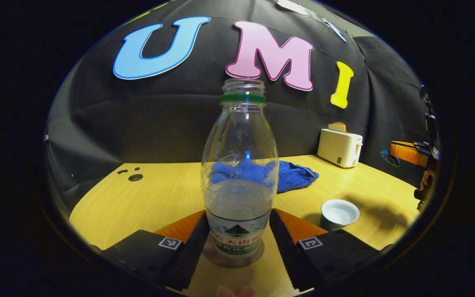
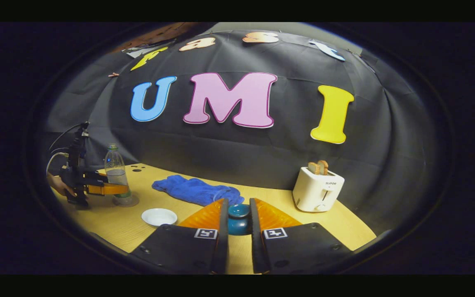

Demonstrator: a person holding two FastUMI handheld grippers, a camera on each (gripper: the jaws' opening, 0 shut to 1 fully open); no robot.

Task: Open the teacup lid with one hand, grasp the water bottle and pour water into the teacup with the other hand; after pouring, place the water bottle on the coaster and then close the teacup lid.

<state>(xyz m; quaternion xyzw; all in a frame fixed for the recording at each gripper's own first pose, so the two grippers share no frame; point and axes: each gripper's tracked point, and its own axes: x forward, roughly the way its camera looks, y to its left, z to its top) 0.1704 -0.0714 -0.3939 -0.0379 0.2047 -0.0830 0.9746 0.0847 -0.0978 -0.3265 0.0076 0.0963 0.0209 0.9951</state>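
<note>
Wooden table (image 1: pixel 146 194) carried everything. Right gripper (image 2: pixel 237 225) was closed on the teacup lid (image 2: pixel 238 211), lifted away from the teacup (image 1: pixel 339 213), which stood uncovered. Left gripper (image 1: pixel 237 239) fingers flanked the water bottle (image 1: pixel 239 173) standing on its coaster (image 2: pixel 127 201); I cannot tell if they pressed it. Only closing the lid seemed left.

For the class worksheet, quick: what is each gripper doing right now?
Left gripper: around the water bottle on its coaster; whether it presses cannot be told.
Right gripper: closed on the teacup lid.
</note>
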